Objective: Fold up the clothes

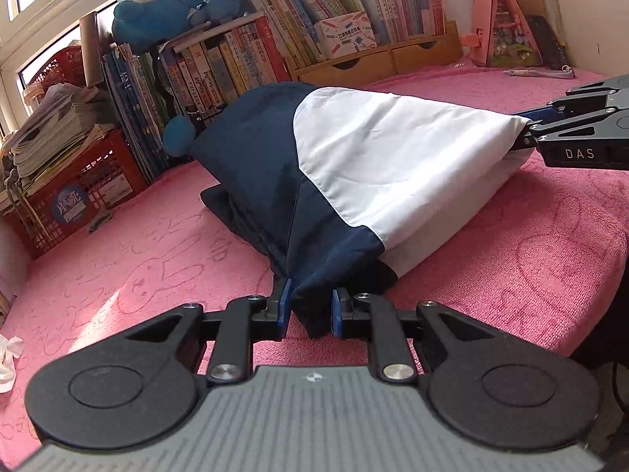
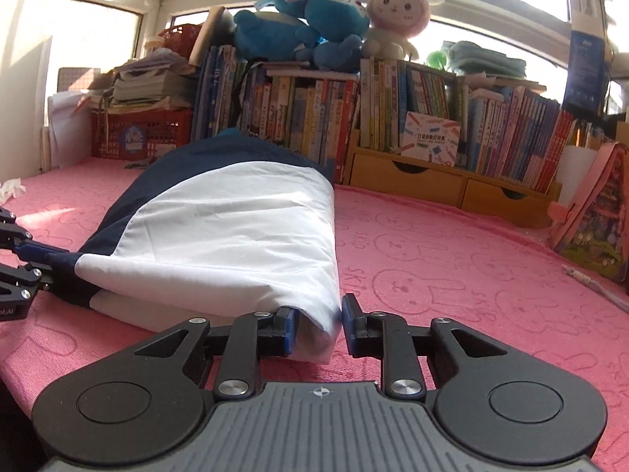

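Observation:
A navy and white garment lies on the pink towel-covered surface, lifted along its near edge. My left gripper is shut on the garment's navy corner. My right gripper is shut on the white corner. In the left wrist view the right gripper shows at the right edge, pinching the white cloth. In the right wrist view the left gripper shows at the left edge on the navy hem. The garment arches up between the two grippers.
Rows of books on a wooden shelf with drawers line the back. Plush toys sit on top. A red crate with stacked papers stands at the left. A pink bag leans at the right. Crumpled tissue lies at the left edge.

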`<state>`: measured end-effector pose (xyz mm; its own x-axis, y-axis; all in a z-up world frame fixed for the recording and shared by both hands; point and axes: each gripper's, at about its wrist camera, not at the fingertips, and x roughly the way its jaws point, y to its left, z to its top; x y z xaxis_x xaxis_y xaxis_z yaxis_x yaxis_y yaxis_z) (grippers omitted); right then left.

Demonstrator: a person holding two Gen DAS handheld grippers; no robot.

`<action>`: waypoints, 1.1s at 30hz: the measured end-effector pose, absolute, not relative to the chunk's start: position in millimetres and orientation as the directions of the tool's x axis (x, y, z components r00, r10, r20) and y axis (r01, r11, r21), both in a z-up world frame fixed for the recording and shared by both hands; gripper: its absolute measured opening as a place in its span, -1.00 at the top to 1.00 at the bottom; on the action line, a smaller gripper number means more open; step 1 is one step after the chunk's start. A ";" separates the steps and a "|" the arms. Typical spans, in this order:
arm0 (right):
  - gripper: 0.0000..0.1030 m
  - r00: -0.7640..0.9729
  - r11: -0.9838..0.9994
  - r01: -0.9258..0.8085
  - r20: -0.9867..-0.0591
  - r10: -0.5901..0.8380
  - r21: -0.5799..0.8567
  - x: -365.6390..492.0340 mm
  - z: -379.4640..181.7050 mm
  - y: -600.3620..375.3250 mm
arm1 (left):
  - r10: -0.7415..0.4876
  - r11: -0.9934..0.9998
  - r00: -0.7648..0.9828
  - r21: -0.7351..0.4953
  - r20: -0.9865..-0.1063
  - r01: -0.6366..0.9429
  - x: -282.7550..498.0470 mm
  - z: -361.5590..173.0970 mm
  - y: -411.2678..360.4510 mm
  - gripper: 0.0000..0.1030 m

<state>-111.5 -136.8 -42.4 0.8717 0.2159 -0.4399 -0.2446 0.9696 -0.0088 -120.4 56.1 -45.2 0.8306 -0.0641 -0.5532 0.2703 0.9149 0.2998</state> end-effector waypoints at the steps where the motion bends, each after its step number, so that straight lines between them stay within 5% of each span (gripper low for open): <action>1: 0.25 0.851 0.970 -0.238 -0.472 0.232 0.048 -102.1 -45.3 -138.4 | -0.065 0.916 0.831 0.298 -0.553 0.270 -120.5 -45.1 56.4 0.62; 5: 0.45 0.815 0.963 -0.183 -0.517 0.261 0.198 -82.2 -47.0 -149.6 | -0.068 0.918 0.832 0.292 -0.551 0.268 -121.0 -44.9 57.8 0.62; 7: 0.66 0.839 0.976 -0.175 -0.499 0.216 0.129 -88.9 -46.4 -147.8 | -0.069 0.916 0.832 0.294 -0.551 0.271 -121.1 -45.2 57.8 0.62; 13: 0.66 0.925 0.932 -0.188 -0.376 0.062 -0.311 -122.8 -55.0 -110.4 | -0.084 0.919 0.827 0.277 -0.556 0.280 -120.6 -45.2 61.3 0.62; 18: 0.66 0.902 0.941 -0.238 -0.414 0.122 -0.239 -120.4 -51.4 -119.1 | -0.023 0.921 0.804 0.301 -0.594 0.248 -127.2 -38.6 79.8 0.56; 23: 0.64 0.908 0.919 -0.261 -0.398 0.130 -0.295 -127.0 -55.6 -112.1 | 0.116 0.973 0.791 0.228 -0.601 0.030 -128.1 -11.6 137.6 0.58; 26: 0.64 0.909 0.910 -0.271 -0.395 0.134 -0.314 -129.0 -56.4 -109.0 | -0.047 0.998 0.858 -0.060 -0.511 0.019 -108.7 28.8 155.9 0.53; 29: 0.63 0.909 0.906 -0.271 -0.396 0.130 -0.326 -130.3 -57.0 -106.5 | -0.258 0.959 0.882 -0.213 -0.395 0.186 -75.6 48.8 131.2 0.50; 33: 0.60 0.911 0.895 -0.271 -0.395 0.119 -0.354 -131.5 -58.5 -102.1 | -0.355 0.934 0.862 -0.104 -0.362 0.341 -29.3 43.6 58.6 0.47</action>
